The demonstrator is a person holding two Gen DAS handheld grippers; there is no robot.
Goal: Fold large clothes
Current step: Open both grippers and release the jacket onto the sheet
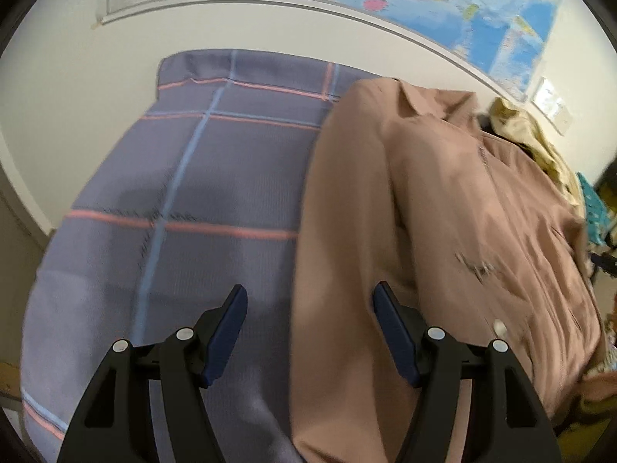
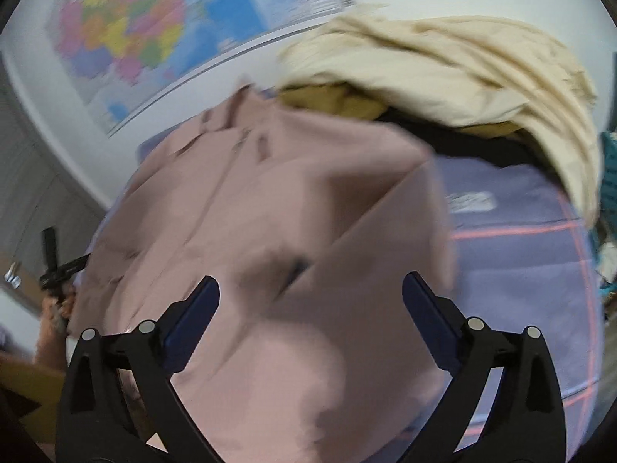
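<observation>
Over the pink shirt (image 1: 443,212) on the bed (image 1: 193,177), left tongs (image 1: 309,297) and right tongs (image 2: 310,289) hover spread, empty; best pinch its near hem corners evenly.

Motion blur smears the pink shirt (image 2: 293,231) and wall map (image 2: 127,31). A cream garment (image 2: 462,73) hides the pile beneath.

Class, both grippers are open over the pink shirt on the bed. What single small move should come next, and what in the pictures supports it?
Probably lower the left gripper and close it on the pink shirt at its near left edge. Both jaws stand open and empty, that edge lies between the left fingers on the checked bedsheet, and the right gripper already hangs over cloth folded inward.
</observation>
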